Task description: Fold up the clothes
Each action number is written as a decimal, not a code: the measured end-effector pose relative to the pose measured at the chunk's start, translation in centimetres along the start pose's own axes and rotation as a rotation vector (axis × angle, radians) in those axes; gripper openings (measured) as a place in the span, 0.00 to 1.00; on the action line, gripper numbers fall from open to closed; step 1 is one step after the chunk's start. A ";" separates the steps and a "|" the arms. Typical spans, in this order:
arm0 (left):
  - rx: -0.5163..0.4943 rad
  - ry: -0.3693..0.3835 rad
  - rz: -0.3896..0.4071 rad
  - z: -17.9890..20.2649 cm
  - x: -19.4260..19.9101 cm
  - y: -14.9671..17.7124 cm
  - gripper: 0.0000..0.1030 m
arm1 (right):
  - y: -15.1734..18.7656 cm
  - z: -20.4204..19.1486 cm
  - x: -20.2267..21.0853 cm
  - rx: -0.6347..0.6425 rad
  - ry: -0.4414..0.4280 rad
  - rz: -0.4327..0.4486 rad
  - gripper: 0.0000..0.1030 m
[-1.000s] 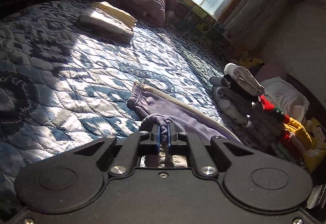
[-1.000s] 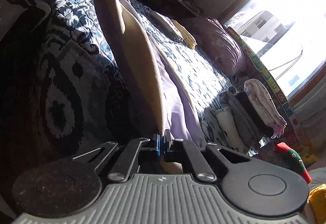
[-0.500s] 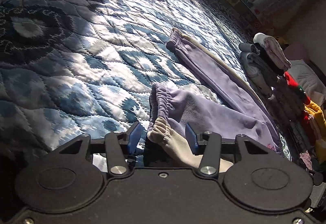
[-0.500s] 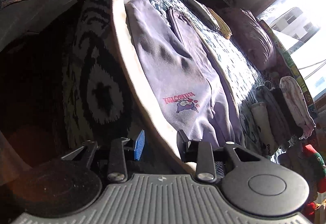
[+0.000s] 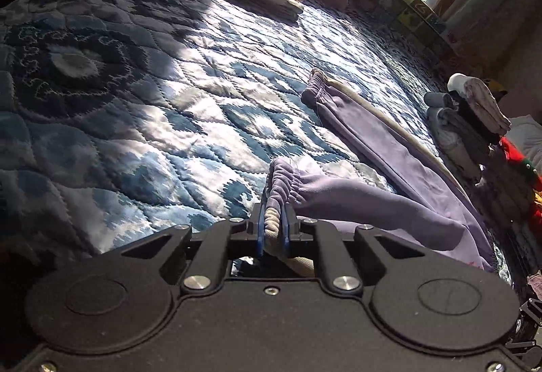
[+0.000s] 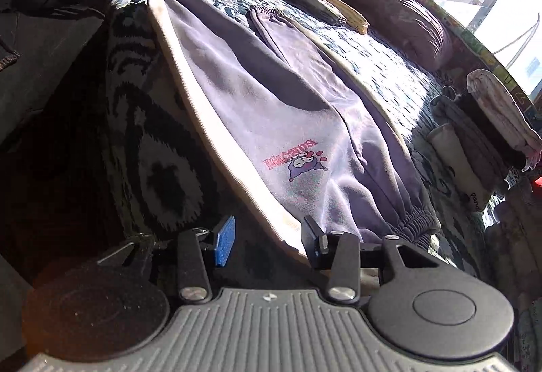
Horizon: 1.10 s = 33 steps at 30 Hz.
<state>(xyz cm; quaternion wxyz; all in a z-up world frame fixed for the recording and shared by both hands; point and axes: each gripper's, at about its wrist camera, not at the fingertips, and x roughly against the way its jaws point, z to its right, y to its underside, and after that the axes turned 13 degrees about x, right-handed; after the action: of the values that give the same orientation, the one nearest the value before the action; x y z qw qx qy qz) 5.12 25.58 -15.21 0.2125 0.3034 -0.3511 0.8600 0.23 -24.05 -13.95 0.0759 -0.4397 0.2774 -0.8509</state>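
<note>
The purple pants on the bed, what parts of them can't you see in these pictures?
- Left wrist view: the purple pants have their waist end cut off at the right, behind the black body of the left tongs.
- Right wrist view: the cream edge nearest the camera is hidden behind the right tongs.
- Right wrist view: the pink print is too blurred to read.

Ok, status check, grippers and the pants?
Left gripper shut on cuff. Right gripper open by waistband. Purple sweatpants flat on quilt, unfolded. Nothing blocking.

Lavender sweatpants [image 6: 271,108], cream side stripes, spread on bed
</note>
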 end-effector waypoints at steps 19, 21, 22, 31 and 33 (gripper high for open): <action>0.161 -0.001 0.064 0.5 -0.8 0.0 0.04 | -2.2 2.7 -7.6 -0.294 0.000 -0.054 0.43; 0.159 -0.009 0.073 0.4 -0.4 -0.3 0.05 | -2.3 1.5 -7.3 -0.218 0.014 -0.053 0.44; 0.136 -0.031 0.065 0.4 -0.8 -0.2 0.05 | -2.3 1.3 -7.0 -0.214 0.006 -0.048 0.44; 0.076 -0.037 0.053 0.9 -1.6 -0.1 0.43 | -6.6 -4.4 -4.1 0.077 0.033 0.125 0.54; 0.078 -0.039 0.044 1.1 -2.4 -0.2 0.37 | -8.1 -7.0 -6.2 0.207 0.080 0.084 0.53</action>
<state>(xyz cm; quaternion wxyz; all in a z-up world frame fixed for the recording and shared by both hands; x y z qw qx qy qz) 7.32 24.55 -16.11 0.1747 0.3203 -0.3279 0.8714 -0.65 -12.10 -17.23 0.1456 -0.3830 0.2090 -0.8879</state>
